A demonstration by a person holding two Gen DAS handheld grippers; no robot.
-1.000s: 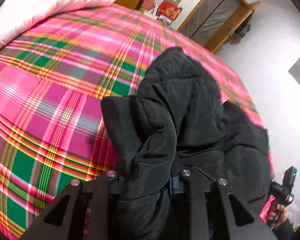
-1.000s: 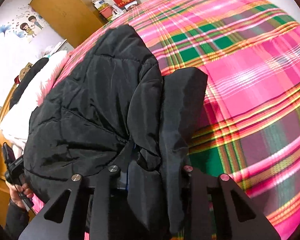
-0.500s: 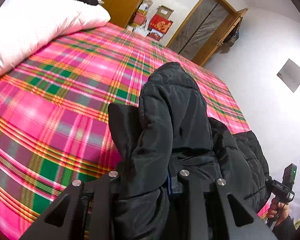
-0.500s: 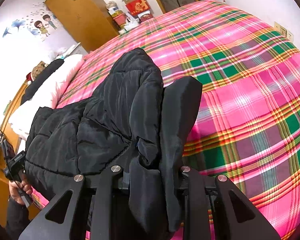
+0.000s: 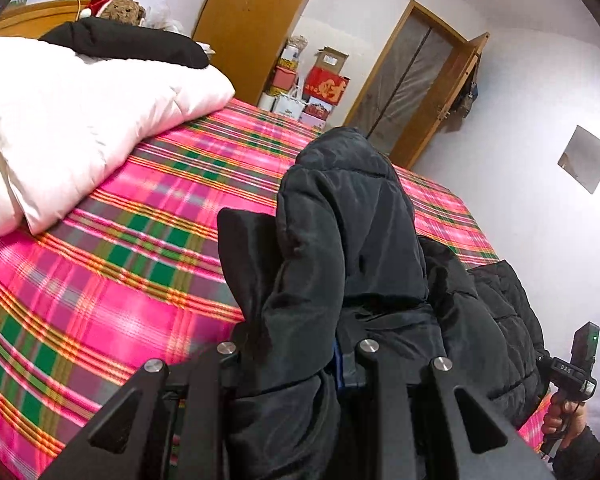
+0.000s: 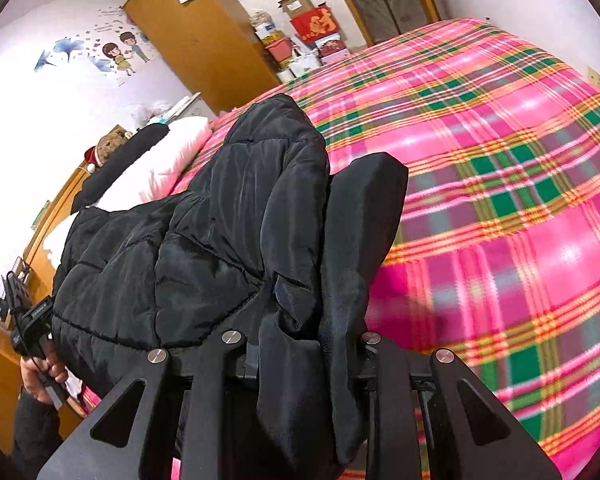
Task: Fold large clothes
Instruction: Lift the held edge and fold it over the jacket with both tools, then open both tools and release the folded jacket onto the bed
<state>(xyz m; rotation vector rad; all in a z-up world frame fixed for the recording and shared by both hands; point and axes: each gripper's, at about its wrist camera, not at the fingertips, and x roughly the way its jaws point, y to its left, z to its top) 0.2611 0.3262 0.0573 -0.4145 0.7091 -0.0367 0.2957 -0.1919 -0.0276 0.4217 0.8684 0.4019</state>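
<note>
Both tools, left (image 5: 296, 354) and right (image 6: 300, 340), clamp the black quilted padded jacket (image 5: 352, 232) draped above the pink plaid bed (image 5: 100, 264).

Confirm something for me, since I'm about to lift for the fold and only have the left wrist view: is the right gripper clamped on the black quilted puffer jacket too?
Observer: Yes. The right gripper is shut on a fold of the black quilted puffer jacket, with fabric bunched between its fingers.
Operator: What lies on its other side?
Observer: Only the pink and green plaid bedspread shows there.
Operator: How far across does the jacket reach?
Observer: It spans as far as the person's left hand, which grips a handle at the picture's left edge.
</note>
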